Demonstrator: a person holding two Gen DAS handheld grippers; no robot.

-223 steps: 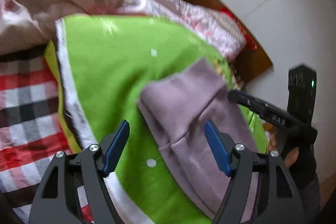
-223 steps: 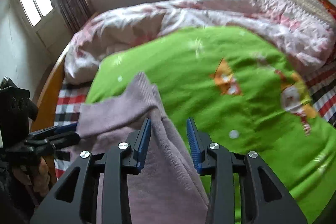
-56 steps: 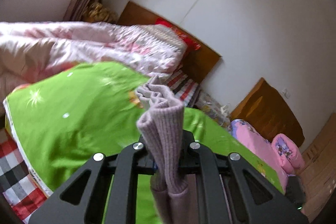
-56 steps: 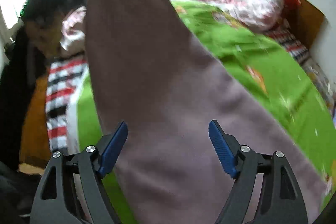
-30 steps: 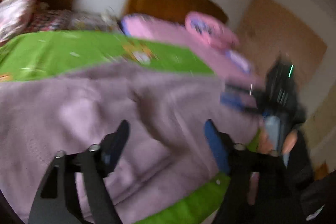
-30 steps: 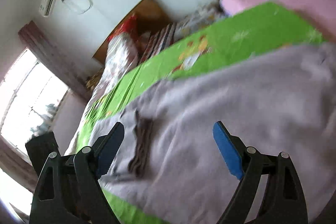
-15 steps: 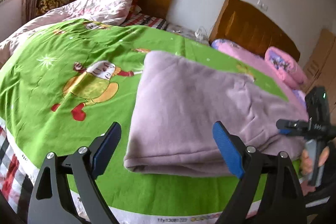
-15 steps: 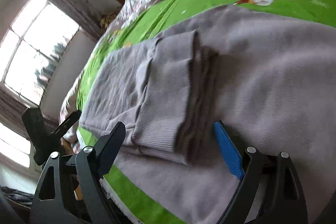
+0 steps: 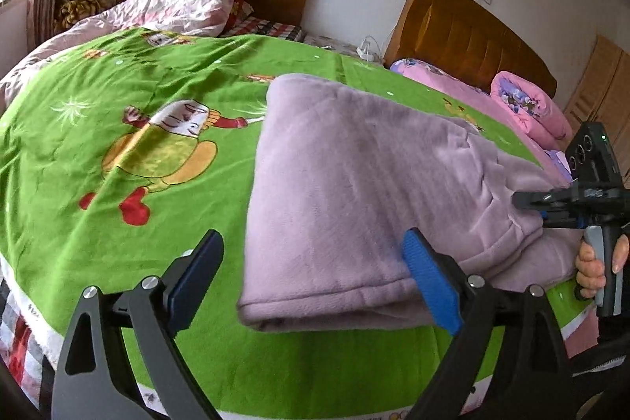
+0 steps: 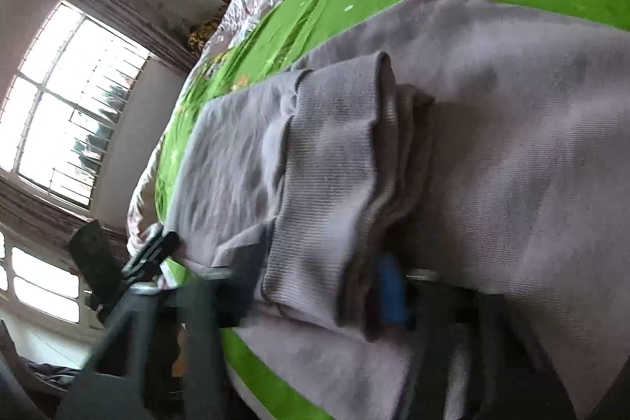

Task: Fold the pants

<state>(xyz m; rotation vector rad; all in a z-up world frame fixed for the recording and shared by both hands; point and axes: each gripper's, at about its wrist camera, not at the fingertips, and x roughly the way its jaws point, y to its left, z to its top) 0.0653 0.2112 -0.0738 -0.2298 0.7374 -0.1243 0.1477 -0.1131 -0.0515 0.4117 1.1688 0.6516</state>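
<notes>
Lying doubled over on the green blanket point(image 9: 157, 262), the pants point(image 9: 354, 191) look half folded, with another fold likely to come. Soft mauve fleece, ribbed cuffs point(image 10: 330, 160) stacked at six o'clock. Right gripper point(image 10: 315, 286) is closing on those cuffs, cloth between its jaws; left gripper point(image 9: 311, 274) is spreading wide, empty, near the folded edge.

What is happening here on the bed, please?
A person with a gripper in each hand is folding lilac pants on a green blanket. The pants lie already doubled over. The right gripper is closing on the ribbed cuffs at the near edge. The left gripper hovers at the folded end, opening, gripping nothing.
</notes>
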